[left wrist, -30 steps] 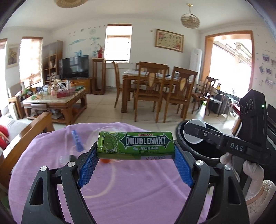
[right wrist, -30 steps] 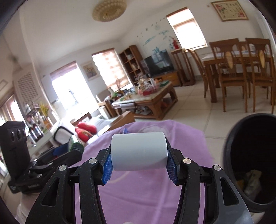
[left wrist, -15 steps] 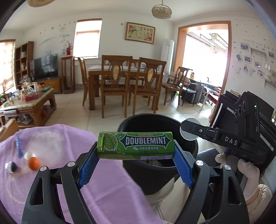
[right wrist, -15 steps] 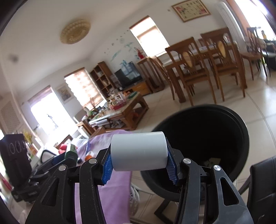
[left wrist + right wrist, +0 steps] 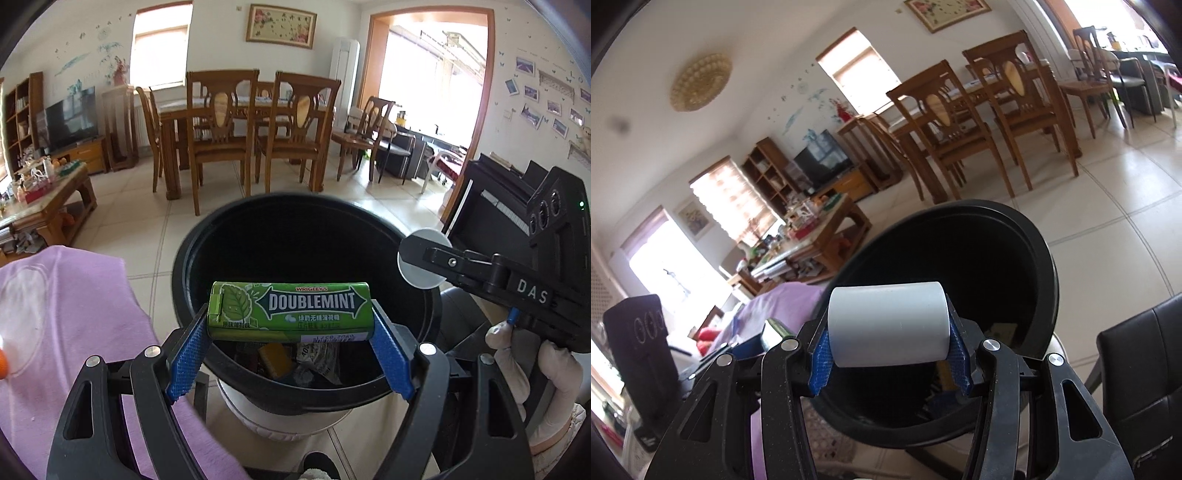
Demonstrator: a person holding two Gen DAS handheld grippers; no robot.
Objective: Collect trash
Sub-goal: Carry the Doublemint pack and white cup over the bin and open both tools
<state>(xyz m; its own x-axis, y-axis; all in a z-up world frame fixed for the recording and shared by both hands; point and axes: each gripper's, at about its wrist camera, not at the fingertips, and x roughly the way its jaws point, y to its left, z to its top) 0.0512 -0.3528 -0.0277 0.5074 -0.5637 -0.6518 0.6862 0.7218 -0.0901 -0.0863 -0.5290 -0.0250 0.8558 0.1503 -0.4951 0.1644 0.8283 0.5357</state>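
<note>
**Both pieces of trash poised at the bin mouth**

Your left gripper point(image 5: 290, 334) is clamped end to end on the green Doublemint gum pack point(image 5: 290, 311), one blue pad on each short end, with the pack lying level across the fingers. It sits above the near rim of the black trash bin point(image 5: 413, 384), over the opening, where a few wrappers already lie at the bottom. The pack looks like thin card: light, fairly stiff along its length, but easy to crush if squeezed harder, and smooth enough to slide on the pads. The end-to-end grip suits it; a grip across the flat faces would probably dent it.

Your right gripper point(image 5: 888, 352) is closed on the white cylindrical roll point(image 5: 888, 325), pads pressing its two flat ends, axis level. It hangs near the bin's near rim, at the edge of the opening. In the left camera view the roll's round end shows just off the right rim of the bin. It looks light and rigid, with a smooth curved wall that would roll if set down, so holding it by the flat ends is the safer choice.

The purple cloth point(image 5: 74, 325) lies to the left of the bin. Judging by position, both items look ready to be let go; the roll may want carrying a little further over the opening first.
</note>
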